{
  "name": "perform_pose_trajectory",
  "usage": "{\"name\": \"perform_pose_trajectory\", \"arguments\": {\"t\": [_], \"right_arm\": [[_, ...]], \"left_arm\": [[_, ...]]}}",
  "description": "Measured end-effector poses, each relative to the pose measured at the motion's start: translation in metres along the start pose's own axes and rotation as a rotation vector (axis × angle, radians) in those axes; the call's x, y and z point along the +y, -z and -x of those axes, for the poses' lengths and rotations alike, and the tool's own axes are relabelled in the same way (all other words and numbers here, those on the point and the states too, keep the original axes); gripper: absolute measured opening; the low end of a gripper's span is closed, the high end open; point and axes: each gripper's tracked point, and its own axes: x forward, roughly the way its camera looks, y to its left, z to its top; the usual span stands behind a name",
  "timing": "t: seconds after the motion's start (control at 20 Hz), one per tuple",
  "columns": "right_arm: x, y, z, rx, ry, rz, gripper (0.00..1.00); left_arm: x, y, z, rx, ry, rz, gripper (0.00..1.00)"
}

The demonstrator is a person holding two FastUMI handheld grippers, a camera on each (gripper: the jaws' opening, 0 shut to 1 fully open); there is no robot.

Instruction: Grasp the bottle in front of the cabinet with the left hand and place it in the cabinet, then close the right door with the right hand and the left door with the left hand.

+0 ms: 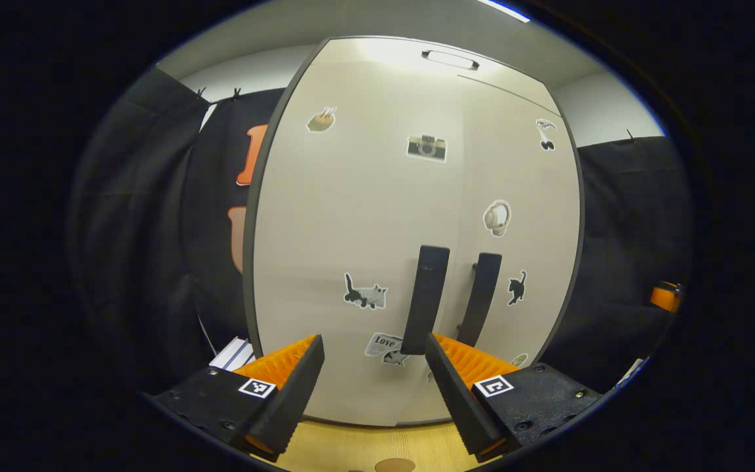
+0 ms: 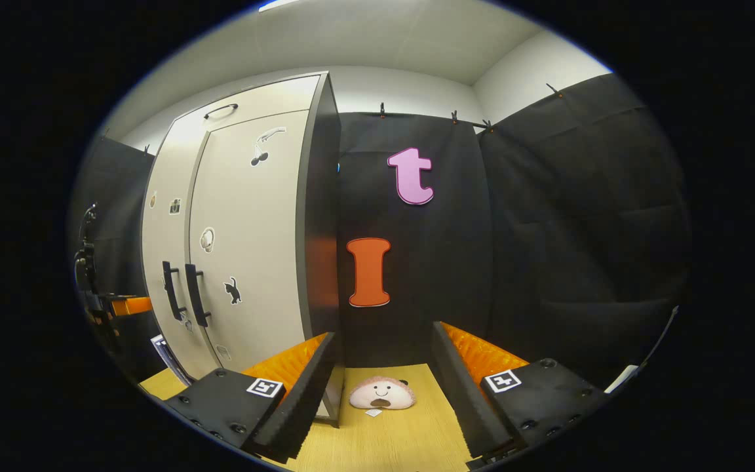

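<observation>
Left gripper (image 1: 371,367) level, fingers spread, empty, facing cabinet (image 1: 351,216) front, near left handle (image 1: 425,299). Right gripper (image 2: 384,367) parted, empty, off cabinet's rt side, above plush toy (image 2: 382,394). Both doors flat, matte, closed; bottle unseen.

My left gripper view faces the cabinet (image 1: 417,216) doors close, head-on; my right gripper view sees that cabinet (image 2: 246,229) at 10 o'clock, farther off.

One legible word, "Love", was printed on a small newspaper-shaped sticker (image 1: 384,343) stuck low on the pale left door of the tall cabinet (image 1: 351,229), just left of the black vertical door handle (image 1: 426,298). No other wording could be made out.
</observation>
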Motion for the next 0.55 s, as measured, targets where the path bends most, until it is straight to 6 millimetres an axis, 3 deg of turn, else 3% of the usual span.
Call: {"name": "perform_pose_trajectory", "arguments": {"t": [0.4,0.45,0.55], "right_arm": [[0.006,-0.016,0.008,-0.025,-0.044,0.017,0.95],[0.005,-0.019,0.01,-0.031,-0.048,0.019,0.89],[0.005,-0.023,0.015,-0.039,-0.054,0.027,0.89]], "left_arm": [[-0.014,-0.061,0.051,-0.07,0.02,-0.048,0.92],[-0.016,-0.067,0.056,-0.081,0.023,-0.048,0.94],[-0.021,-0.081,0.067,-0.108,0.025,-0.052,0.95]]}}
